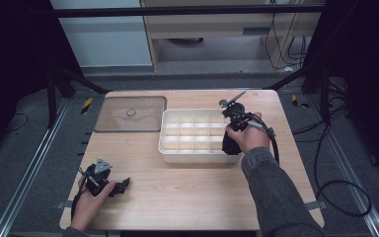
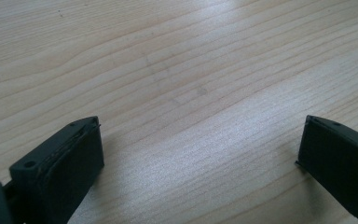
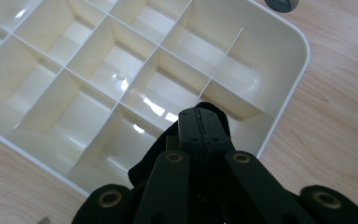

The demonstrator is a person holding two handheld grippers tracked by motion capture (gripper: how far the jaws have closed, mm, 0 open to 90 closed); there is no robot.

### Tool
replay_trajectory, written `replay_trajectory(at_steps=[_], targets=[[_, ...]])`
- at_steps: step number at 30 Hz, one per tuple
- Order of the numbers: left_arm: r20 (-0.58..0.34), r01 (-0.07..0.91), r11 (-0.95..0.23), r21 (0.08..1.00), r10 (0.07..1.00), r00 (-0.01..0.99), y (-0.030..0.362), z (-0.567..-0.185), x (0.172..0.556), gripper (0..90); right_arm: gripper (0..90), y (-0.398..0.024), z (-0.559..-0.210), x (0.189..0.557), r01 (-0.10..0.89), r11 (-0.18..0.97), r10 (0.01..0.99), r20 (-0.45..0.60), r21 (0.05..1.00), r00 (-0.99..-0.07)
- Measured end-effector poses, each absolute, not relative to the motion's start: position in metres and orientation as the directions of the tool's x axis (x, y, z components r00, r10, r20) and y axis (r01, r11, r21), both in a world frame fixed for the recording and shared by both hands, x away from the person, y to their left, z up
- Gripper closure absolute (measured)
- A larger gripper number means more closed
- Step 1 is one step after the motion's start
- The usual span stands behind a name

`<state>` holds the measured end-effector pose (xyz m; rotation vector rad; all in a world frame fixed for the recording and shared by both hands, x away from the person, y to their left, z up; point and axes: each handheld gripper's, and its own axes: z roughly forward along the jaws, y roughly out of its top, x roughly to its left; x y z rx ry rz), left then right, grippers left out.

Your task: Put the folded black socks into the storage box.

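The right gripper point(image 3: 200, 114), its jaws pressed together on a dark cloth point(image 3: 151, 161), hangs over the cream divided tray's point(image 1: 170, 154) corner; left gripper point(image 2: 200, 154) gapes wide on the counter point(image 1: 187, 197)

The right claw point(image 3: 200, 122) points down with jaws pressed together; the left claw point(image 2: 198, 140) rests low, jaws wide apart.
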<state>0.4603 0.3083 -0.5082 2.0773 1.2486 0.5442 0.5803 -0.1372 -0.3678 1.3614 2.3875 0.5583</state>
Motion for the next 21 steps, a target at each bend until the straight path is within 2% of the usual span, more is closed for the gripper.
replay_trajectory(at_steps=[21], targets=[[0.02,0.618,-0.338,0.709,0.887,0.462,0.308,-0.508,0.46,0.0,90.0,-0.15,-0.386,0.576,0.758,0.451,0.877,-0.077,0.471,-0.474]])
